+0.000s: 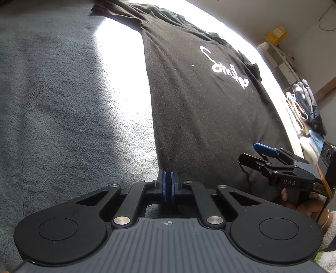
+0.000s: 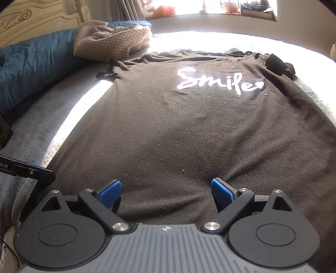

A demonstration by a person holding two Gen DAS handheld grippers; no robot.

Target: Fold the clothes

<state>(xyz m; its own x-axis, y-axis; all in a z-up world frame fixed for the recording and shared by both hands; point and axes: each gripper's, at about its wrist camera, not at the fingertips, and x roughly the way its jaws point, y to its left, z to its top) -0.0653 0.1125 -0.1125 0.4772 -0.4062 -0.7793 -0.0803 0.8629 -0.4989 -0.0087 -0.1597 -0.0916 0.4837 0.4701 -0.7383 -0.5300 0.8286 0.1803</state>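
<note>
A black T-shirt (image 2: 168, 126) with a white "Smile" print lies flat, front up, on a grey fleece bed cover (image 1: 63, 105). My left gripper (image 1: 168, 180) is at the shirt's near left hem corner, its blue pads pressed together with dark fabric pinched between them. Its dark tip (image 2: 47, 175) also shows at the left edge of the right wrist view. My right gripper (image 2: 167, 189) stands open over the near hem, further right, with its blue pads (image 2: 111, 193) wide apart on the cloth. In the left wrist view, the right gripper (image 1: 248, 152) shows held in a hand.
A blue duvet (image 2: 31, 69) and a checked beige cloth (image 2: 109, 40) lie at the far left by a carved headboard (image 2: 31, 19). A sunlit window sill (image 2: 210, 10) runs behind the bed. Piled clothes (image 1: 304, 105) and a shelf with a yellow box (image 1: 276, 33) stand beside the bed.
</note>
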